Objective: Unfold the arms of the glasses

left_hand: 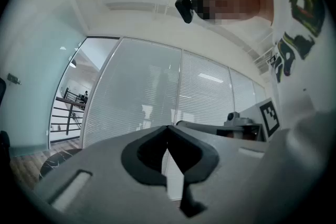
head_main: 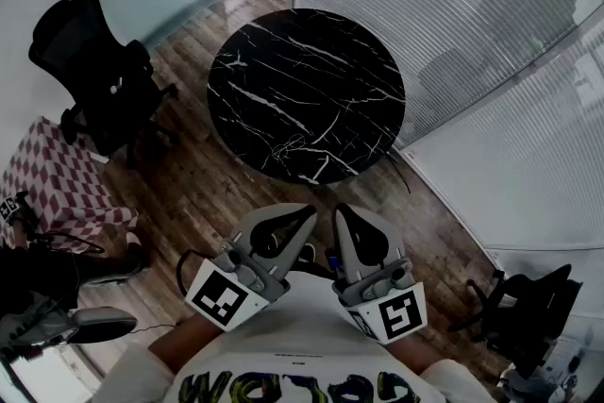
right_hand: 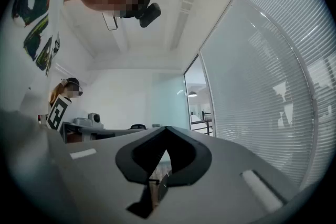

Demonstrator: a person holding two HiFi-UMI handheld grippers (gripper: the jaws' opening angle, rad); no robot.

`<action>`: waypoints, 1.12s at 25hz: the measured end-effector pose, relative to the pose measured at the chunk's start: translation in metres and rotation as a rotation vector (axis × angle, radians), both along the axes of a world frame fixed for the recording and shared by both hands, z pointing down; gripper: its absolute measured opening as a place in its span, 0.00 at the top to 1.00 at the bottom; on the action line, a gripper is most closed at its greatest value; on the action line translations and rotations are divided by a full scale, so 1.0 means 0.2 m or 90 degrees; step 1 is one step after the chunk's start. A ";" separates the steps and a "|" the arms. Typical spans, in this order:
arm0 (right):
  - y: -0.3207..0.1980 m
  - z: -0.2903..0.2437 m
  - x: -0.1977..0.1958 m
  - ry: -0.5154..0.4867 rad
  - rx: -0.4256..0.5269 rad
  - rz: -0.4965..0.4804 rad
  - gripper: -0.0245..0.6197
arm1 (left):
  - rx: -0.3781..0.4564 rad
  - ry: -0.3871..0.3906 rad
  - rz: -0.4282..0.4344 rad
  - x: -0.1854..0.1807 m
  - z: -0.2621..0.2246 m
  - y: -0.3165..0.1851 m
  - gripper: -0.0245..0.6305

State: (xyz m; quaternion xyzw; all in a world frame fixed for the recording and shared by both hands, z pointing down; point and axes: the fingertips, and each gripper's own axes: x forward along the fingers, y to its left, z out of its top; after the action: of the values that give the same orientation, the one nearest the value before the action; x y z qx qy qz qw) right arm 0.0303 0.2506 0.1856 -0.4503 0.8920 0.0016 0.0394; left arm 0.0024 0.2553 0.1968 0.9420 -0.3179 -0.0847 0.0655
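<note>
No glasses show in any view. In the head view my left gripper (head_main: 304, 212) and right gripper (head_main: 343, 210) are held side by side close to the person's chest, above the wooden floor and short of the round black marble table (head_main: 307, 94). Both are shut, jaws closed tip to tip with nothing between them. The left gripper view looks along the closed left gripper (left_hand: 168, 128) toward a blind-covered glass wall. Beyond the closed right gripper (right_hand: 167, 129), the right gripper view takes in a white room and the same blinds. Nothing lies on the tabletop.
A black office chair (head_main: 99, 71) stands at the left, with a red-and-white checked seat (head_main: 57, 189) nearer. Glass walls with blinds (head_main: 472, 33) curve round the right side. Another dark chair (head_main: 533, 307) sits at the lower right. A second person stands far off (right_hand: 65, 93).
</note>
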 end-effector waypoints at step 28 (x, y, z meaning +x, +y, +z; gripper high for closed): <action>0.04 0.04 0.22 -0.024 -0.018 -0.051 0.96 | -0.018 -0.008 -0.046 0.23 0.05 0.03 0.96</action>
State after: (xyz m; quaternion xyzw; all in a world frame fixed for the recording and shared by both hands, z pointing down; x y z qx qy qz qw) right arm 0.0744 0.2583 0.1945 -0.4144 0.9085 -0.0209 0.0500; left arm 0.0480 0.2608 0.2069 0.9293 -0.3536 -0.0768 0.0739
